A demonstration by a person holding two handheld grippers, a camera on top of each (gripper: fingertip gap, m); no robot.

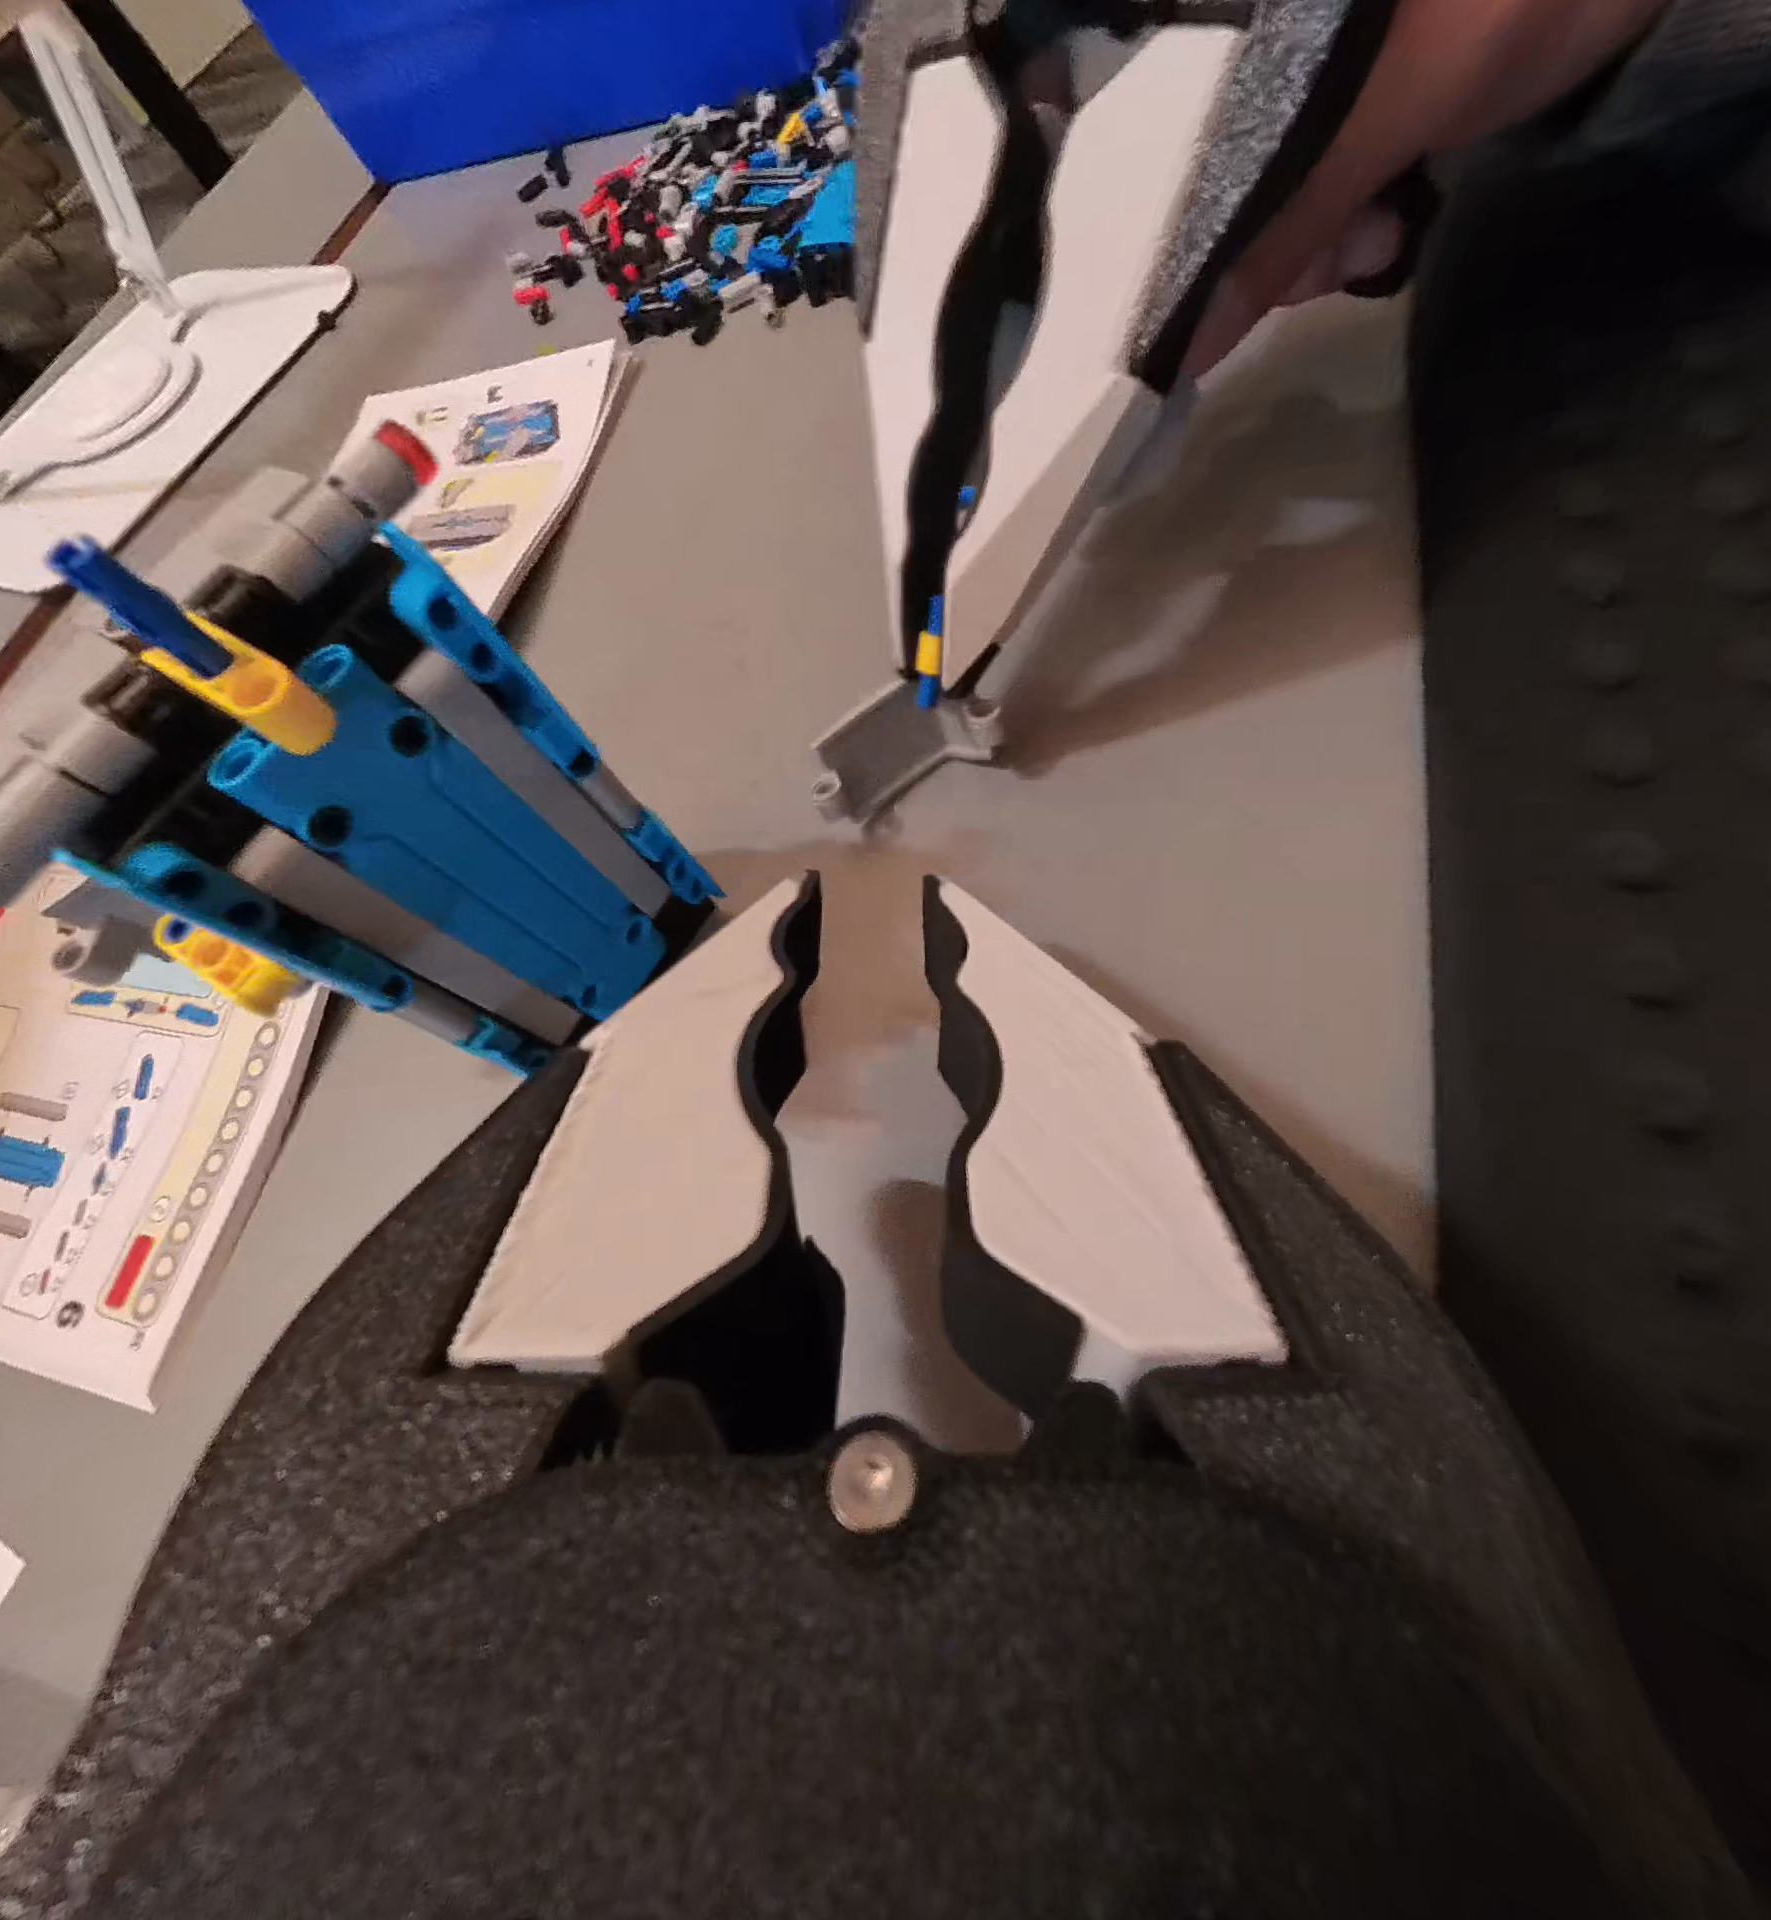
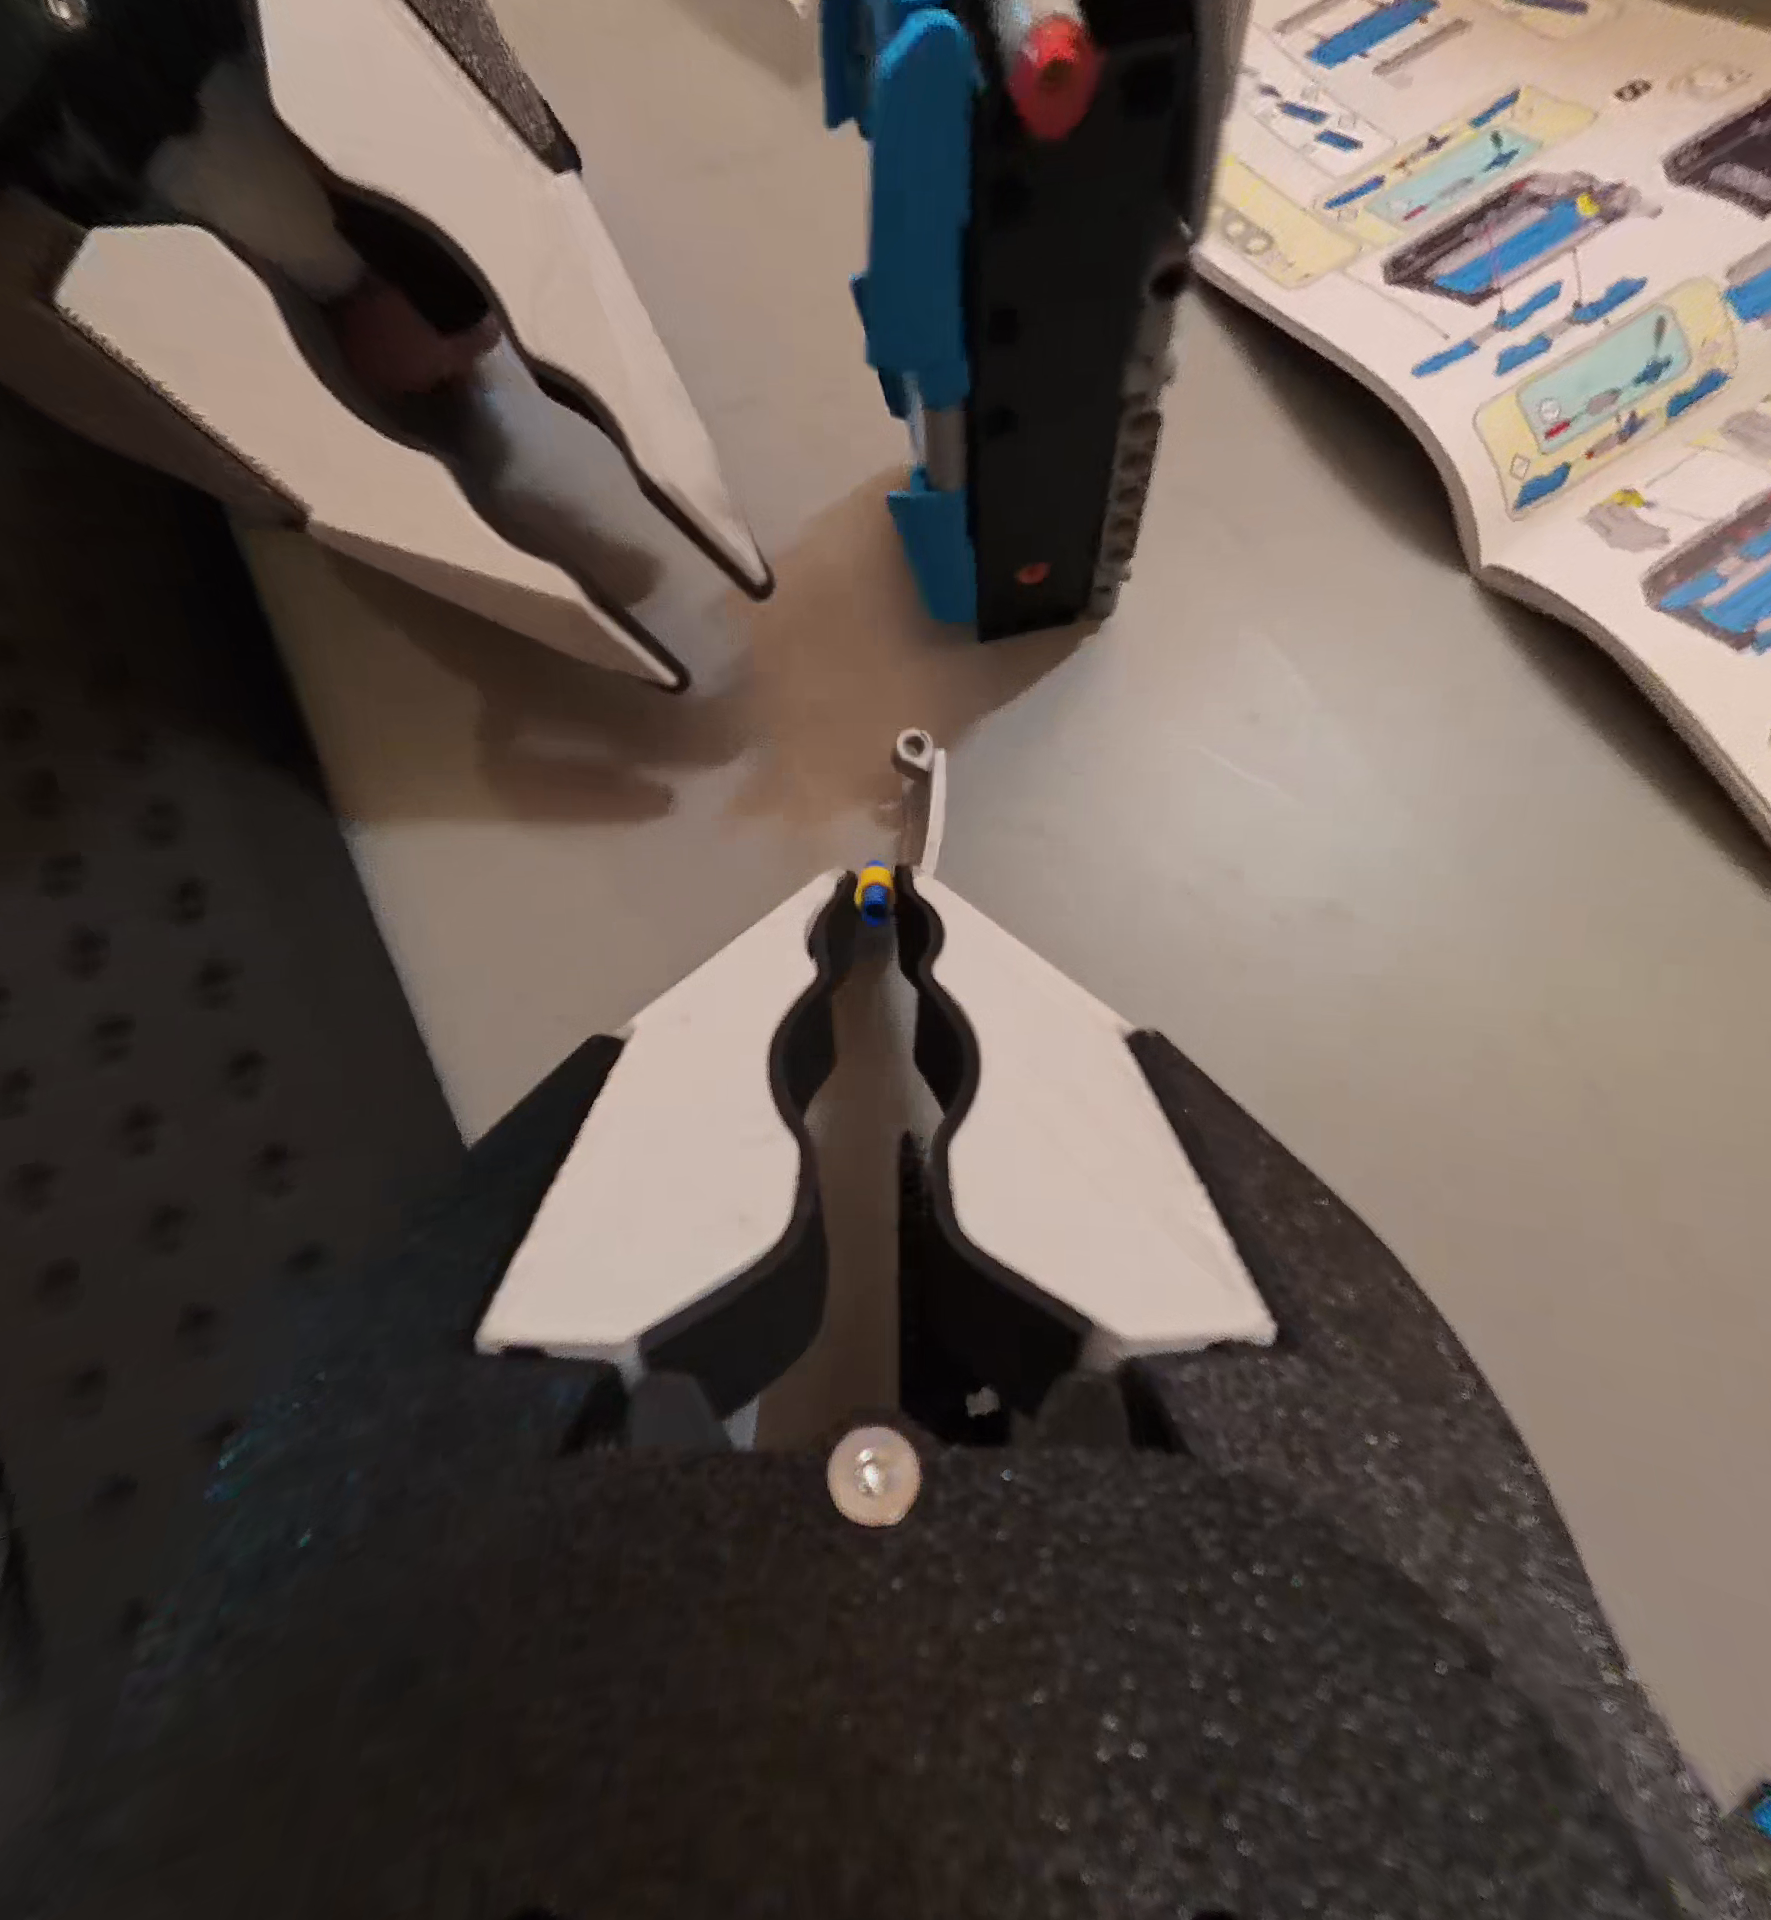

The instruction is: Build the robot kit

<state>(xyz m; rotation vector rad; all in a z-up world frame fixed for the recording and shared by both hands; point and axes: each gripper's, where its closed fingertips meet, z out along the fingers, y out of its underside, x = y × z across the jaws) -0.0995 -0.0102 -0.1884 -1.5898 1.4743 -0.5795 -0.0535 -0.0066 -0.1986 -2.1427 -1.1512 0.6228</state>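
My right gripper (image 2: pixel 876 885) is shut on a small blue and yellow pin (image 2: pixel 873 891). The pin's lower end touches a flat grey piece (image 2: pixel 912 790) on the grey table. In the left wrist view the right gripper (image 1: pixel 928 675) comes down from the top, with the pin (image 1: pixel 929 649) over the grey piece (image 1: pixel 902 748). My left gripper (image 1: pixel 870 894) is open and empty, just short of the grey piece. It also shows at the upper left of the right wrist view (image 2: pixel 720 634). A blue, black and grey brick assembly (image 1: pixel 393 790) (image 2: pixel 1026 343) stands upright next to my left gripper.
An open instruction booklet (image 1: pixel 112 1143) (image 2: pixel 1587 364) lies beside the assembly. A pile of loose pieces (image 1: pixel 715 208) lies farther back by a blue bin (image 1: pixel 548 73). A white stand base (image 1: pixel 133 384) is at the left. A dark dotted mat (image 1: pixel 1639 935) (image 2: pixel 133 1039) borders the table. My hands' fingertips stand some 6 cm from each other.
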